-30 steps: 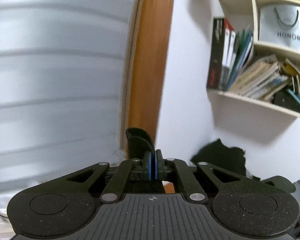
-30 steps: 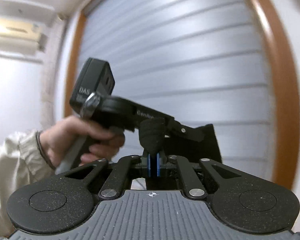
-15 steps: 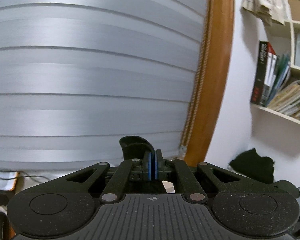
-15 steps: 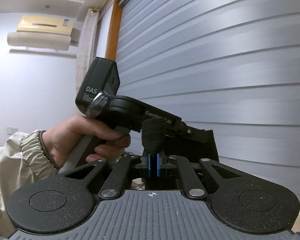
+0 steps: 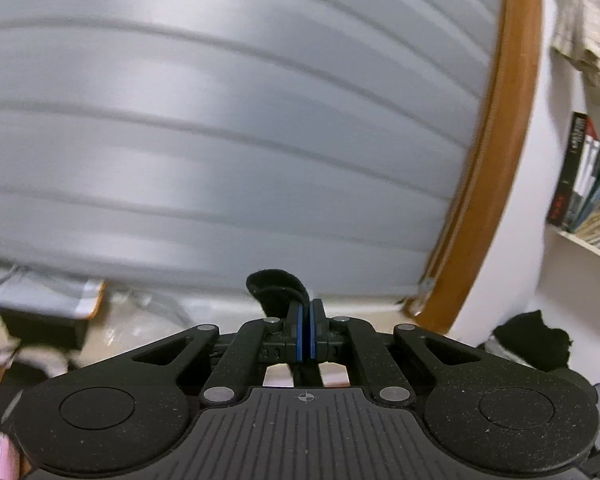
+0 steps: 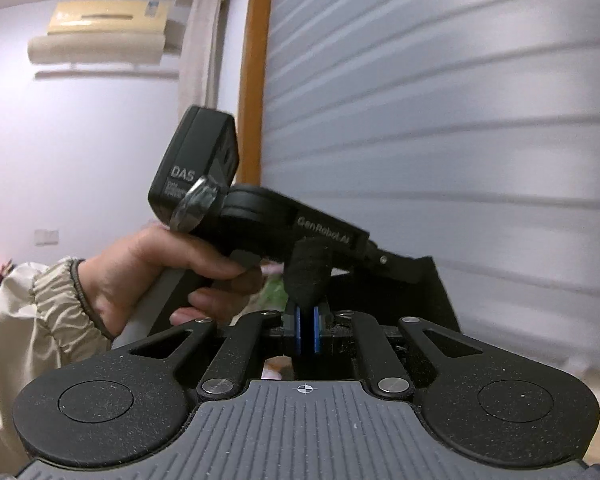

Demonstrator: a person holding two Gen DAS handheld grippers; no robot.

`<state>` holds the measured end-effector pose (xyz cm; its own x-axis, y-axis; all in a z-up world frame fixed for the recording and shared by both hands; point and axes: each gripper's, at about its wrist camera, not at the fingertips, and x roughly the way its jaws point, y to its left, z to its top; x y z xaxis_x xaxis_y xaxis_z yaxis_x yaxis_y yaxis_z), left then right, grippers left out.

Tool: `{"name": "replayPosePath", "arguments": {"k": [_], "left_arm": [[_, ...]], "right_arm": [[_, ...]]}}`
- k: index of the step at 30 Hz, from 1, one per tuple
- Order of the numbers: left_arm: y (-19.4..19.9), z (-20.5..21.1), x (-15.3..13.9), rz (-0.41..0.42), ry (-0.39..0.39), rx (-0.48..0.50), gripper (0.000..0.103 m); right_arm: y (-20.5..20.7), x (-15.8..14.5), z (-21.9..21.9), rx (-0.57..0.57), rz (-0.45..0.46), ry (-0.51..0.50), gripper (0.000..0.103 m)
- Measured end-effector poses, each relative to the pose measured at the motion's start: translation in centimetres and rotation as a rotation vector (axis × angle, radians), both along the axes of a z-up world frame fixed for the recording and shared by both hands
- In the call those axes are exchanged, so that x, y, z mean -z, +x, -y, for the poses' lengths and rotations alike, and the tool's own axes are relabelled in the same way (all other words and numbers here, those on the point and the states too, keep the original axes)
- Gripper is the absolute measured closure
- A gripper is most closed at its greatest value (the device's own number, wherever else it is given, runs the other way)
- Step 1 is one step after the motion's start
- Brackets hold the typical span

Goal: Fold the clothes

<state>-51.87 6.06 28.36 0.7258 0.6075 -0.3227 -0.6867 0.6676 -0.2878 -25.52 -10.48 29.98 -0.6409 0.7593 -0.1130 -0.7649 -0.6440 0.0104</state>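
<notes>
Left gripper (image 5: 305, 330): jaws closed, blue pads nearly touching, pinching a fold of black fabric (image 5: 278, 290) that bulges up and leftward above the fingertips.
Right gripper (image 6: 307, 330): jaws closed on another bunch of the black garment (image 6: 309, 276), a rounded tuft standing upright just above the blue pads.
Garment position: held in the air between the two tools, pinched at two points; a flat dark panel (image 6: 436, 292) hanging behind the right gripper's fingers, below the left tool's nose.
Garment axis: cannot tell for certain; most of the cloth hidden under the gripper bodies. Visible panel spreading sideways, top edge roughly level, body dropping downward out of sight.
Left tool from right wrist view (image 6: 260, 220): body tilted nose-down toward the right, crossing just above the right gripper's tips, very close to them.
Left hand (image 6: 156, 272): wrapped round the handle, cream sleeve cuff (image 6: 56, 304) gathered at the wrist.
Backdrop: grey slatted shutter (image 5: 220, 120) filling both views, blurred; orange-brown frame (image 5: 496, 160) along its edge.
Right of frame, left wrist view: white wall, shelf with books (image 5: 592, 188), dark clothing heap (image 5: 536, 340) low down.
Left of frame, right wrist view: curtain (image 6: 200, 40), wall-mounted air conditioner (image 6: 100, 36).
Lower left, left wrist view: blurred clutter, papers (image 5: 44, 292) on a dark box.
</notes>
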Motion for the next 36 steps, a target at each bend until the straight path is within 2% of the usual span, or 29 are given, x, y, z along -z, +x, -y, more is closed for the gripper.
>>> {"name": "replayPosePath", "arguments": {"k": [4, 6, 7, 8, 10, 12, 14, 16, 21, 23, 24, 30, 33, 36], "left_arm": [[-3.5, -1.6, 5.0, -0.006, -0.075, -0.036, 0.1], [-5.5, -2.4, 8.0, -0.02, -0.115, -0.073, 0.09], [-6.9, -2.8, 9.8, -0.043, -0.133, -0.119, 0.08], [-8.7, -3.4, 11.7, -0.071, -0.154, -0.183, 0.077], [-12.1, -4.6, 15.1, -0.089, -0.221, -0.285, 0.077], [-14.2, -5.1, 17.0, -0.088, -0.268, -0.332, 0.078], [-15.1, -5.0, 17.6, -0.1, -0.272, -0.366, 0.077], [-15.1, -5.0, 17.3, -0.099, -0.259, -0.373, 0.077], [-11.8, -4.9, 15.8, -0.117, -0.213, -0.321, 0.077], [-9.3, -4.6, 15.3, -0.136, -0.184, -0.289, 0.061], [-7.9, -4.4, 15.1, -0.145, -0.168, -0.271, 0.059], [0.6, -3.3, 15.3, -0.198, -0.126, -0.131, 0.059], [5.1, -2.7, 15.8, -0.217, -0.11, -0.048, 0.059], [9.5, -1.2, 17.3, -0.248, -0.09, 0.049, 0.059]], "right_arm": [[-4.1, 4.5, -2.3, -0.054, 0.031, -0.091, 0.095], [-6.4, 7.7, -3.5, -0.076, 0.033, -0.159, 0.089], [-7.3, 9.4, -3.9, -0.093, 0.038, -0.201, 0.075], [-8.1, 11.0, -4.2, -0.109, 0.042, -0.241, 0.064], [-8.4, 13.2, -3.9, -0.13, 0.067, -0.279, 0.064], [-7.6, 14.1, -3.3, -0.137, 0.106, -0.275, 0.063], [-6.8, 13.2, -3.3, -0.122, 0.13, -0.265, 0.058], [-4.6, 12.6, -2.9, -0.084, 0.147, -0.251, 0.056], [3.8, 10.8, -0.8, 0.064, 0.179, -0.209, 0.054], [6.7, 10.4, 0.0, 0.12, 0.201, -0.197, 0.054], [8.1, 10.0, 0.3, 0.153, 0.218, -0.188, 0.054], [17.5, 7.6, 4.3, 0.349, 0.314, -0.177, 0.053], [21.5, 8.3, 5.8, 0.408, 0.318, -0.218, 0.053], [23.2, 11.2, 6.8, 0.417, 0.292, -0.268, 0.054]]}}
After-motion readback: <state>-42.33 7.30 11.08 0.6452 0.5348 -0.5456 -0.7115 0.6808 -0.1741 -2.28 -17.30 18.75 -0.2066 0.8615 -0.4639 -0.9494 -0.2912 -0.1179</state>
